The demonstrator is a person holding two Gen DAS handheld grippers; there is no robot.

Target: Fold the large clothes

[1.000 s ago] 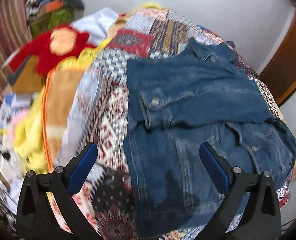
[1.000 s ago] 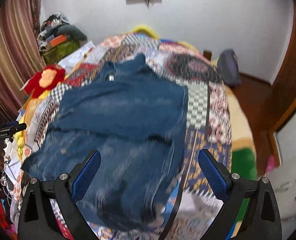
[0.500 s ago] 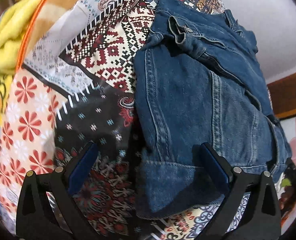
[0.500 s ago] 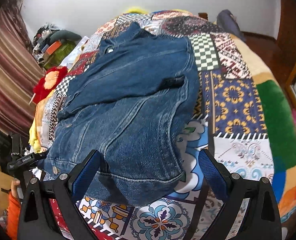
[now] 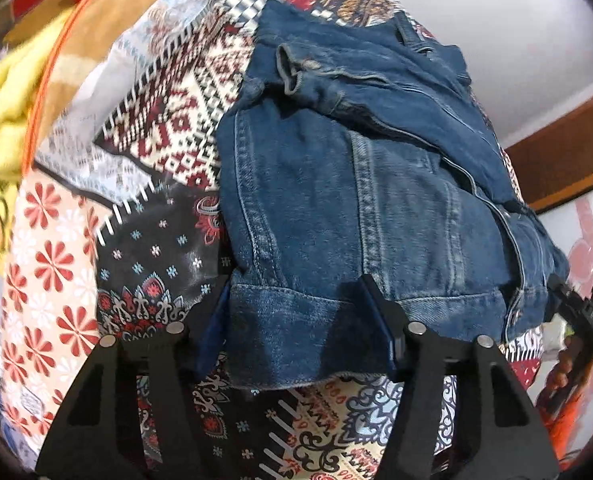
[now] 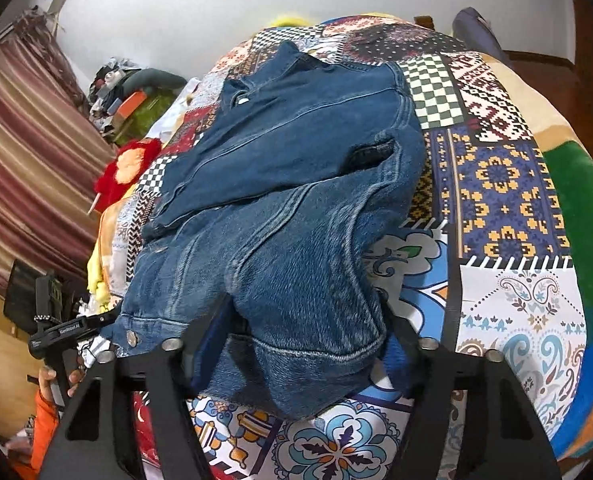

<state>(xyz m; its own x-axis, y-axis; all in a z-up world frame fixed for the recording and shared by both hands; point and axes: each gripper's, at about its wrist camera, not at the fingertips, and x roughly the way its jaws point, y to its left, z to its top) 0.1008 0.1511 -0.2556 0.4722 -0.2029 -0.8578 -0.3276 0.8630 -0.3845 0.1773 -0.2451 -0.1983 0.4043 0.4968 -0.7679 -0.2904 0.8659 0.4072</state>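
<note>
A blue denim jacket [image 5: 336, 200] lies part-folded on a patchwork bedspread [image 5: 156, 240], a sleeve laid across its top. My left gripper [image 5: 296, 300] sits low at the jacket's near hem. Its jaws are closing with the hem's left corner between them, and the denim still lies flat. In the right wrist view the jacket [image 6: 296, 220] fills the middle of the bedspread [image 6: 496, 184]. My right gripper [image 6: 304, 320] is closing over the hem's right corner, which bulges a little between the blue pads. Each view shows the other gripper at its edge.
A red plush toy [image 6: 124, 172], a yellow blanket [image 5: 0, 120] and a heap of clutter [image 6: 136, 96] lie along the bed's left side by a striped curtain [image 6: 24, 160]. A hand in an orange sleeve [image 6: 44, 408] holds the left gripper. Brown wood trim [image 5: 568, 160] stands at the right.
Both grippers have come down and forward to the jacket's near hem. Their jaws, wide apart before, have narrowed around the hem corners.
</note>
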